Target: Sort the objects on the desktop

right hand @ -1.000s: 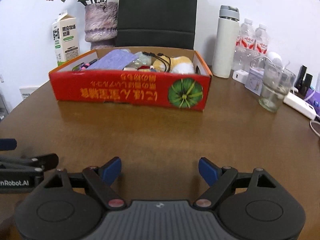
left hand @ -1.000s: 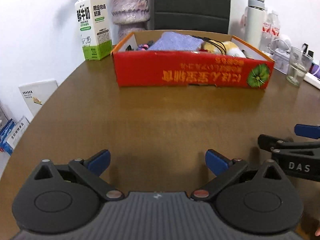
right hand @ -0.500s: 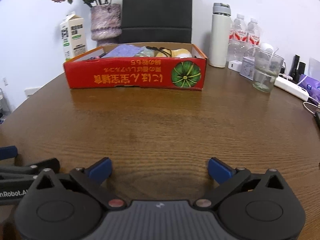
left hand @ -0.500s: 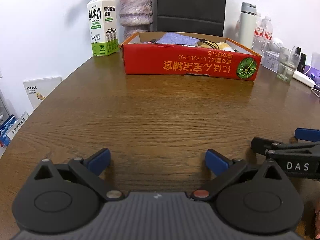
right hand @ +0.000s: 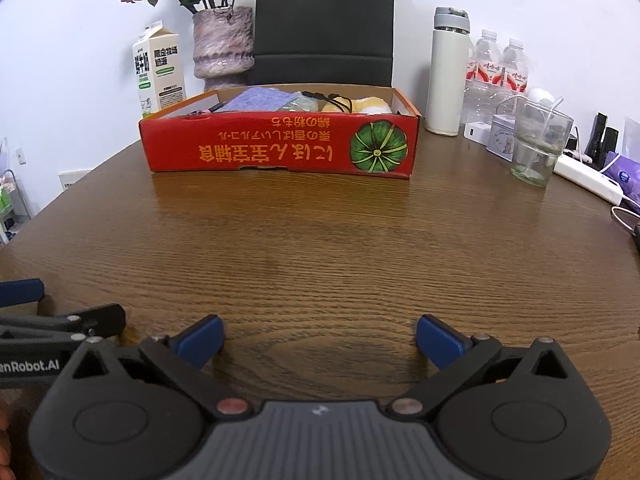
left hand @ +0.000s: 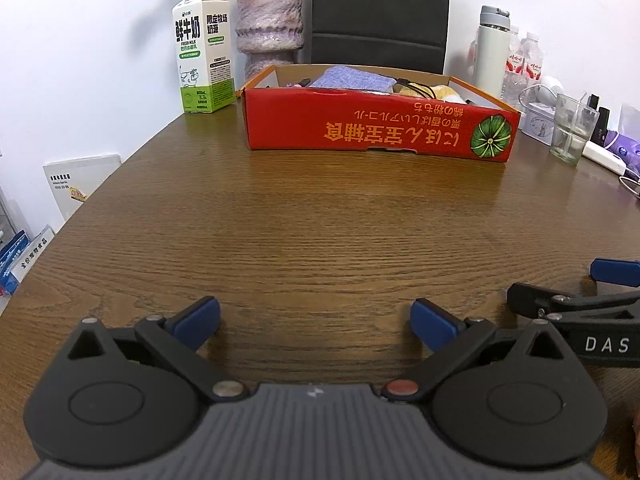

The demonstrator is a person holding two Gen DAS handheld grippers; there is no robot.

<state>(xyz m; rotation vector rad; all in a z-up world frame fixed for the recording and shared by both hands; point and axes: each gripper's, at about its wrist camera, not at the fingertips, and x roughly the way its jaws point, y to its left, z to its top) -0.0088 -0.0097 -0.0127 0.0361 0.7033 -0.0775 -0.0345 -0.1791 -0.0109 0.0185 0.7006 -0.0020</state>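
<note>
With both the left gripper (left hand: pixel 315 318) and right gripper (right hand: pixel 319 338) gaping empty over bare table (left hand: pixel 320 232), and the right's jaws just widened, advance level toward the box (right hand: pixel 280 148) at twelve o'clock, clearing its near wall.

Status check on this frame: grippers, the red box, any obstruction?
Left gripper open, empty. Right gripper open, empty, jaws just widened. Red box across the table, already holding items. Nothing between the grippers and the box.

Red cardboard box (right hand: pixel 280 148) on table, holding cloth, cable.
</note>
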